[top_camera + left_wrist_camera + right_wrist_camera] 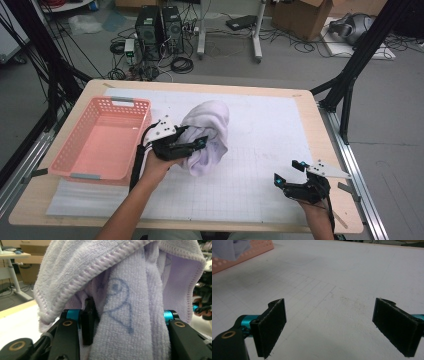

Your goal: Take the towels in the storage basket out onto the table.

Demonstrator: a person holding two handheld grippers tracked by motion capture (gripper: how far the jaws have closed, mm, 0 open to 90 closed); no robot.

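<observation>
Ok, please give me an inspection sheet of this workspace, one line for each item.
Surface: wooden table covered by a white gridded sheet.
Job's things: lilac towel bunched and lifted; pink basket at the left, nothing seen inside.
Clutter: nothing seen on the sheet.
Grippers: left gripper shut on the towel; right gripper open, low over the sheet, holding nothing.
Cables: black cable along the left forearm; loose cables on the floor.
Surroundings: two computer towers, cardboard box, black frame.
</observation>
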